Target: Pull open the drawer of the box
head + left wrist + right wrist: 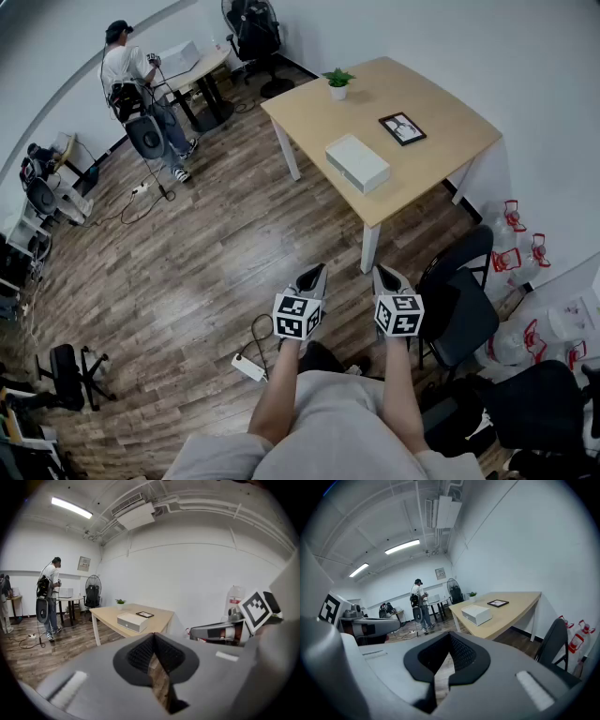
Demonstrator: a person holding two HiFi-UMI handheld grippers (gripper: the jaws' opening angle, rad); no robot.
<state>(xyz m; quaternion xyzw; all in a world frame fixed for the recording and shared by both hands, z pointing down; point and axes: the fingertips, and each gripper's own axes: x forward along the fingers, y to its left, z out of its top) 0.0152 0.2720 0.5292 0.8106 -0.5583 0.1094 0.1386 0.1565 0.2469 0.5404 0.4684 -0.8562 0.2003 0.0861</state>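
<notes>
- My two forearms reach out from the bottom of the head view, and both grippers are held side by side above the wooden floor (187,281), near each other but not touching.
- The left gripper (314,272) has its jaws together. In its own view the dark pads meet, leaving only a thin sliver of floor between them, and they clamp nothing.
- The right gripper (386,275) is the same: jaws closed on each other, with nothing held between them.
- A white power strip (248,367) lies on the floor just below the left gripper.
- A black chair (459,300) stands just to the right of the right gripper.
- Beyond the grippers stands the light wooden table (431,159), well apart from both.
- The white box (356,162) lies flat near the table's nearer edge, and neither gripper is touching it. Both gripper views face it across the room. I cannot make out the drawer itself from here.
- Behind the box, a dark picture frame (402,127) lies on the tabletop.
- A small potted plant (337,82) sits at the table's far corner.
- At the far end of the room a person (131,84) stands beside another table.
</notes>
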